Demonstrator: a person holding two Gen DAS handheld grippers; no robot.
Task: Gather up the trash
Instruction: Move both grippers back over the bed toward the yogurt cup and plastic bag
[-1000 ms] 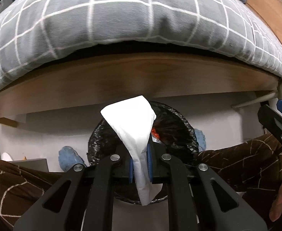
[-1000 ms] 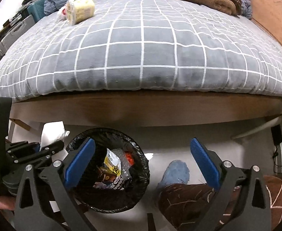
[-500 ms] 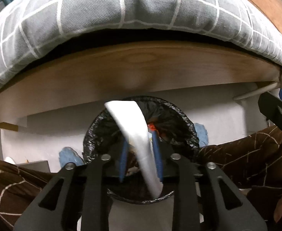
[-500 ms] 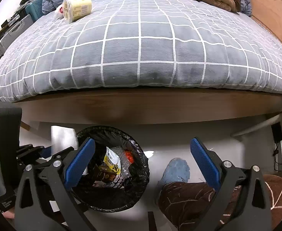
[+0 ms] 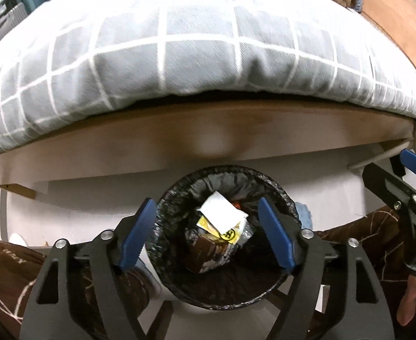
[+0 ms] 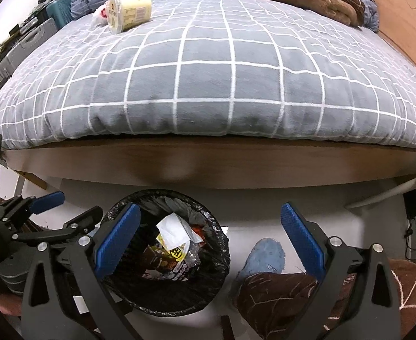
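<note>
Over the bin (image 5: 225, 255): left hand-held gripper (image 5: 208, 235) spread wide, empty.
Tissue (image 5: 222, 215): lay on the wrappers inside.
Right hand-held gripper (image 6: 208, 243): wide, empty.
Advice: best lifted clear, then aimed at the cup (image 6: 130, 12) on the bed (image 6: 208, 85).

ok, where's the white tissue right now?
The white tissue lies inside the black-lined trash bin, on top of the wrappers, below the open left gripper; in the right wrist view it shows lower left, under the bed edge.

Bin (image 5: 227, 297) mouth open, bed frame (image 5: 208, 130) overhanging
</note>
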